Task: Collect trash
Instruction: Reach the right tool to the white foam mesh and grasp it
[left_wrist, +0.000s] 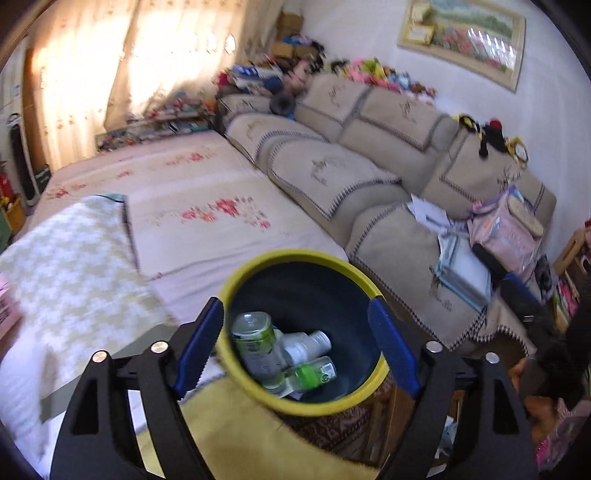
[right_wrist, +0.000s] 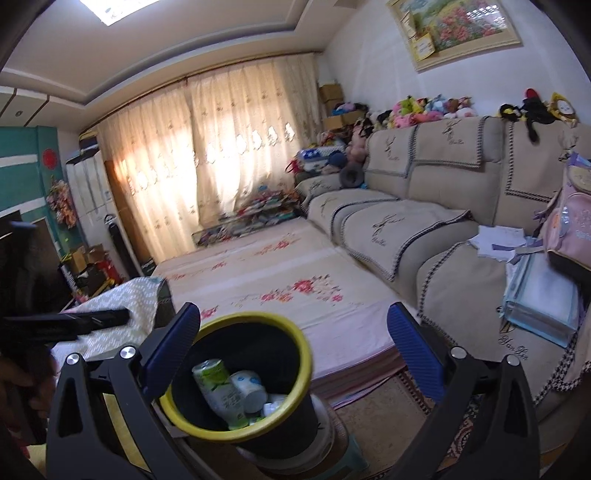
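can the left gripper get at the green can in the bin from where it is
Probably yes. The left gripper is open and sits right above the yellow-rimmed bin, with nothing over the bin's mouth. The green can lies on top, beside white bottles, though the bin's wall may crowd the gripper.

Your left gripper: wide open, blue fingers spread far apart, nothing held.
Your right gripper: wide open too, blue fingers far apart, pointing forward and a bit down.
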